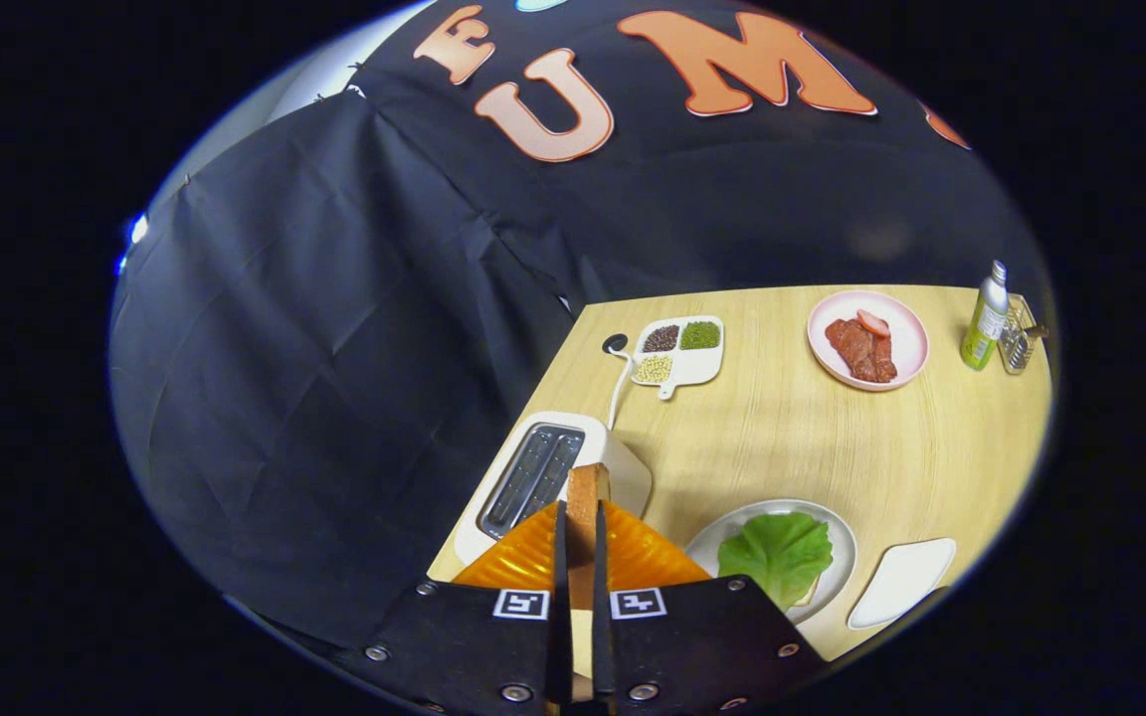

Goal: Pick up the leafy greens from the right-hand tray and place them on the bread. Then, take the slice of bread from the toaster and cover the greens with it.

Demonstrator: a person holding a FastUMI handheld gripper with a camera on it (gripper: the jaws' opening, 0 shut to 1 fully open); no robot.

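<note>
Slice of bread (pixel 587 507): held edge-on between the two fingers of the tongs (pixel 580 557), both pressing its faces; it stands upright and lifted clear of the toaster (pixel 558 477).

Toaster: pale body, two dark slots on top, just beyond and below the held slice, at the near-left corner of the table (pixel 812 438). A cord (pixel 619 383) runs from it back to a round dark port (pixel 615 344) in the table top.

Leafy greens (pixel 777 552): lying on a pale round plate (pixel 832 537), just ahead and to the right of the fingers; a sliver of bread (pixel 805 595) shows under their near edge.

Small white tray (pixel 903 580): rounded rectangle, just right of the plate, near the table's near edge.

Divided dish (pixel 680 351): white, with a short handle, three compartments of dark, green and pale grains; beyond the toaster, toward the table's far-left edge.

Pink plate (pixel 868 339): holds reddish meat slices (pixel 861 346); far side of the table, well apart from the greens.

Bottle (pixel 986 318): green-labelled with a pale cap, at the far-right corner; label writing too small to read. A small glass holder (pixel 1018 343) stands just beside it.

Open room: a wide bare stretch of wood lies between the greens' plate and the far dishes.

Square black-and-white marker tags (pixel 519 603) sit on the tongs' body either side of the fingers.
</note>
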